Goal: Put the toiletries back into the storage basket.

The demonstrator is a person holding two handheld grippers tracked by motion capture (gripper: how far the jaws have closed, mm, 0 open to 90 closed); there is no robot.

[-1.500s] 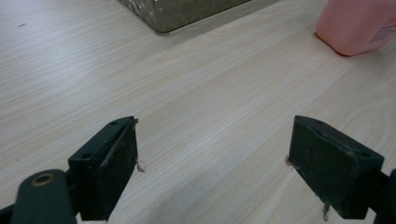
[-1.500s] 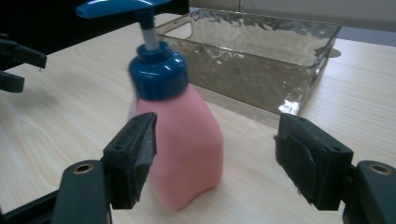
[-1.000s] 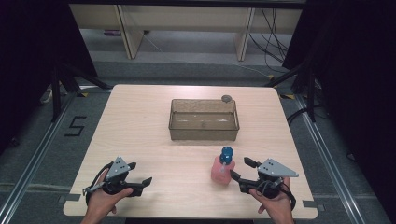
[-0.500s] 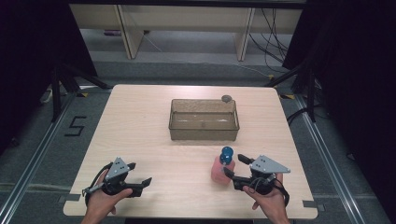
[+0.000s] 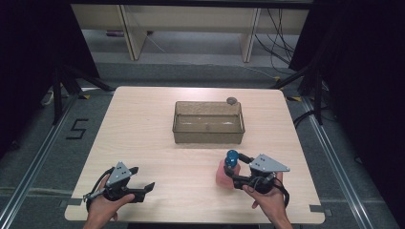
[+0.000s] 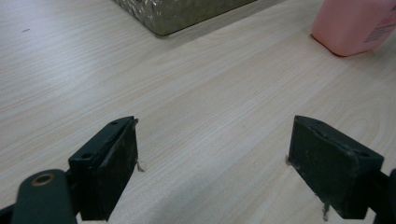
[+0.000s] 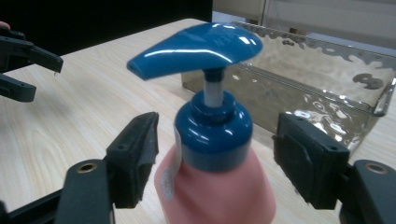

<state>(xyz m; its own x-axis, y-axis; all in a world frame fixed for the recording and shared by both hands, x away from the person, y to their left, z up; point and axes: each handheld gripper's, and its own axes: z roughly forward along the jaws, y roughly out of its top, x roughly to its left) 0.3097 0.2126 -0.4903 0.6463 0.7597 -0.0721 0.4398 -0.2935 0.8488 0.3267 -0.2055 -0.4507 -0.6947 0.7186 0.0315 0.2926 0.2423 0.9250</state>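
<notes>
Near the bench's front edge, right of middle, the pink pump bottle (image 7: 215, 177) stands upright between the right gripper (image 7: 217, 163)'s jaws, just closing in but not yet pressing — best squeeze squarely below the blue collar — while the left gripper (image 6: 212, 172) sits spread, empty.

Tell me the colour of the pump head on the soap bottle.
Blue, a glossy blue pump head on the pink soap bottle; it shows best in the right gripper view.
</notes>
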